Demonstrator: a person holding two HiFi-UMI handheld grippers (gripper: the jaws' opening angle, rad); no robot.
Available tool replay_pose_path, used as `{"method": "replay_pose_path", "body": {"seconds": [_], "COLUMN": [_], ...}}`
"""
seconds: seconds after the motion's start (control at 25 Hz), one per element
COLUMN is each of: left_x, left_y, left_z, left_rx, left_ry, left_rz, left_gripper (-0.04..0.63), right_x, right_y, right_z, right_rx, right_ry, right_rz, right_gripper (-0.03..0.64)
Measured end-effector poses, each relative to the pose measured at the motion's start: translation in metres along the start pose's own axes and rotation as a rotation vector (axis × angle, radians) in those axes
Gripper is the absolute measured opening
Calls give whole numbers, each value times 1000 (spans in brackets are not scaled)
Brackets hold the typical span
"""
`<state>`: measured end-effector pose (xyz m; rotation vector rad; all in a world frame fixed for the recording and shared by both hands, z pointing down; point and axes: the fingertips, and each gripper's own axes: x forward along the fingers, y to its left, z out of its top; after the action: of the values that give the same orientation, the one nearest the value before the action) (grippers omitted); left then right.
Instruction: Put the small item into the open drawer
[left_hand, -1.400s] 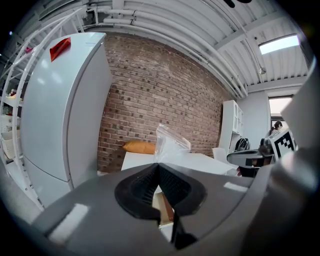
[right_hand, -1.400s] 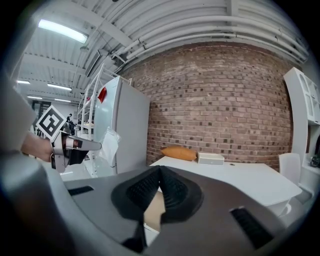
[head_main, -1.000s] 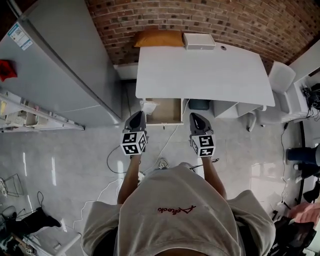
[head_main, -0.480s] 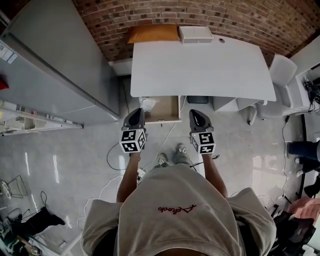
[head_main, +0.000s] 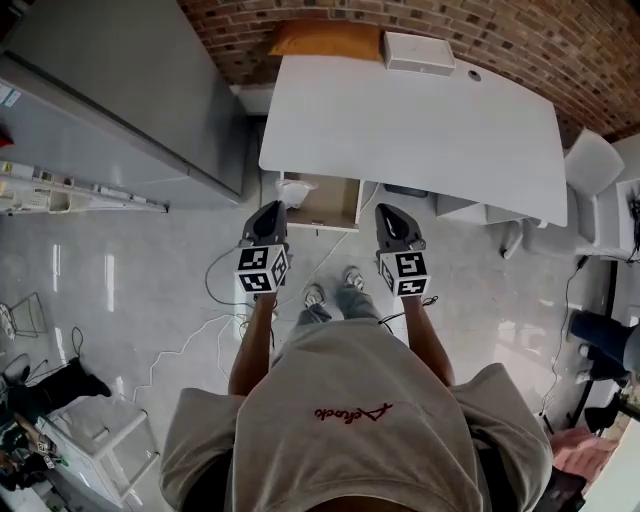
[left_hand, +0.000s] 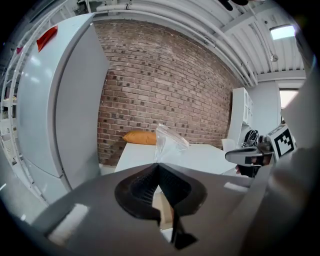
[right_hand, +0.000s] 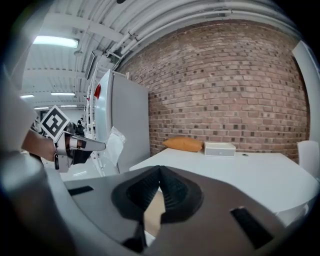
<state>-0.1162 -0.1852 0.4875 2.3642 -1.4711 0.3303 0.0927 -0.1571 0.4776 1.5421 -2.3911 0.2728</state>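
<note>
A small clear plastic bag sticks up from my left gripper, which is shut on its lower edge. In the head view the left gripper hovers in front of the open wooden drawer under the white table. The bag hangs over the drawer's left front corner. My right gripper is level with it, just right of the drawer, shut and empty. In the right gripper view its jaws meet with nothing between them, and the left gripper's bag shows at the left.
A tall grey cabinet stands left of the table. An orange cushion and a white box lie at the table's far edge. A white chair is at the right. Cables trail over the floor by my feet.
The person has stepped and the head view has swung, so the table now sits tilted and feet show below. Both grippers keep their place before the drawer, the left still holding the bag.
</note>
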Motion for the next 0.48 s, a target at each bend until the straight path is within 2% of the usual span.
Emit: {"method": "replay_pose_path", "body": {"seconds": [0.48], "left_x": [25], "left_y": [-18], "left_z": [-26], "left_rx": [-7], "left_ry": [52], "left_rz": [101], "left_gripper": [8], "right_x": [33], "right_y": [-30], "right_z": [-27], "right_rx": [7], "right_ry": [43], "right_rz": [163], "right_gripper": [11]}}
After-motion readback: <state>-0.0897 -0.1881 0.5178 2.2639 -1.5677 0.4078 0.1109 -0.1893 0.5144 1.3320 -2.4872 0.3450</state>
